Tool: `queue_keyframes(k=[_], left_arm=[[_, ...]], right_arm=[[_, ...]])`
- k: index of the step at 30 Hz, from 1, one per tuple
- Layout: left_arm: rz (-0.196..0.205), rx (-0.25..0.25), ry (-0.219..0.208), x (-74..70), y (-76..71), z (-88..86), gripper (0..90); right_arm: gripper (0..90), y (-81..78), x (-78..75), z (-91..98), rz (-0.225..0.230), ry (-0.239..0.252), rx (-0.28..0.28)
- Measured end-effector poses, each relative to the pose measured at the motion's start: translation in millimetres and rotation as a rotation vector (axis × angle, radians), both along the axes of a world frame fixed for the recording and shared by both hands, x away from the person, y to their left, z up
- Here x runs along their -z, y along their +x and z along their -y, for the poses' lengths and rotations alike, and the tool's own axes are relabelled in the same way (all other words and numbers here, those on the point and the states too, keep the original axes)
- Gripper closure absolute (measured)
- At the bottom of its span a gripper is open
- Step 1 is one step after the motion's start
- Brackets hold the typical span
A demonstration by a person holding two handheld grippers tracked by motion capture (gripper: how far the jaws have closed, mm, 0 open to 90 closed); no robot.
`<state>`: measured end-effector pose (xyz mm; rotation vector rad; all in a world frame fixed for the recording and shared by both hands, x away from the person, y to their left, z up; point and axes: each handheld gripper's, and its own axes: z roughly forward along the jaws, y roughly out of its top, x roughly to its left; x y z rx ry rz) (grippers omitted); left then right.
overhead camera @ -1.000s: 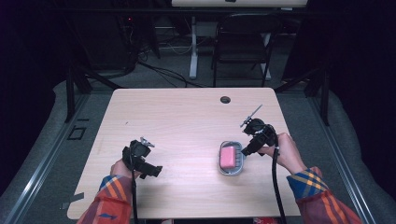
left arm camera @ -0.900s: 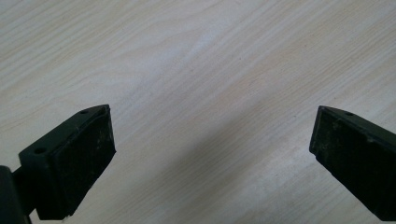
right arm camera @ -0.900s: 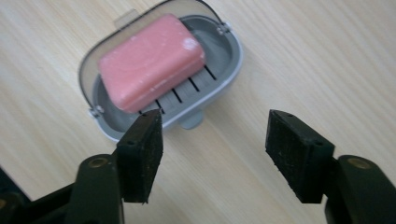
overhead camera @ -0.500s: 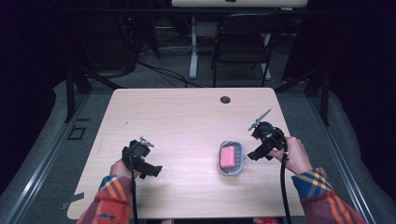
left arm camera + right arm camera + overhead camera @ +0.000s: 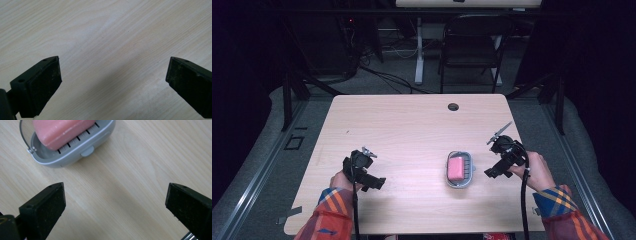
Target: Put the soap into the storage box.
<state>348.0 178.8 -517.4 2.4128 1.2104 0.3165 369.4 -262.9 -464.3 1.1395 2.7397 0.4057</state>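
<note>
**Backing off the soap dish cleanly**

I have the right gripper [image 5: 493, 172] just beside the dish [image 5: 460, 169], on its right, apart from it. Its jaws have just been opening and now stand spread wide with nothing between them. In the right gripper view the pink soap [image 5: 62, 131] lies inside the grey dish on the slotted tray, and the dish sits flat on the table [image 5: 412, 125], right of centre.

As I judge it, the step is a clean release. I would draw away level and avoid clipping the dish's wire handle [image 5: 23, 137].

My left gripper [image 5: 374, 182] rests near the front left, both jaws spread over bare wood.
</note>
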Motion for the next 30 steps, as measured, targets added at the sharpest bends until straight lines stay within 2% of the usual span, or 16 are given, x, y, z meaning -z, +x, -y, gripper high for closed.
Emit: queue_keyframes(k=[3, 4, 8, 12, 18, 20, 24, 25, 30], left_arm=[[-0.001, 0.0, 0.0, 0.1, 0.0, -0.2, 0.0], [-0.001, 0.0, 0.0, 0.1, 0.0, -0.3, 0.0], [-0.001, 0.0, 0.001, 0.2, 0.1, -0.2, 0.0], [0.0, 0.001, 0.004, 0.7, 0.2, 0.2, 0.0], [-0.001, 0.001, 0.006, 1.2, 0.4, 0.3, 0.0], [-0.002, 0.0, 0.007, 1.6, 0.3, 0.5, 0.0], [-0.006, 0.0, 0.012, 1.8, 0.4, 0.9, 0.0], [-0.007, 0.001, 0.013, 2.0, 0.4, 1.1, 0.0], [-0.007, -0.001, 0.011, 2.4, 0.4, 1.6, 0.0]], right_arm=[[2.3, -2.2, 4.2, 6.0, 0.004, 0.009, 0.022], [1.8, -2.2, 3.9, 8.6, -0.003, -0.01, 0.016], [1.0, -6.5, 9.9, 20.7, -0.001, -0.015, 0.037], [0.0, -11.1, 17.5, 29.5, 0.007, 0.002, 0.063], [0.0, -17.0, 25.8, 41.7, 0.014, -0.01, 0.07], [0.0, -20.9, 29.9, 47.4, 0.028, 0.001, 0.091], [0.0, -29.3, 40.3, 56.9, 0.018, 0.014, 0.098], [0.0, -33.7, 46.7, 62.5, 0.008, 0.035, 0.107], [0.0, -40.8, 58.3, 67.0, -0.007, 0.024, 0.12]])
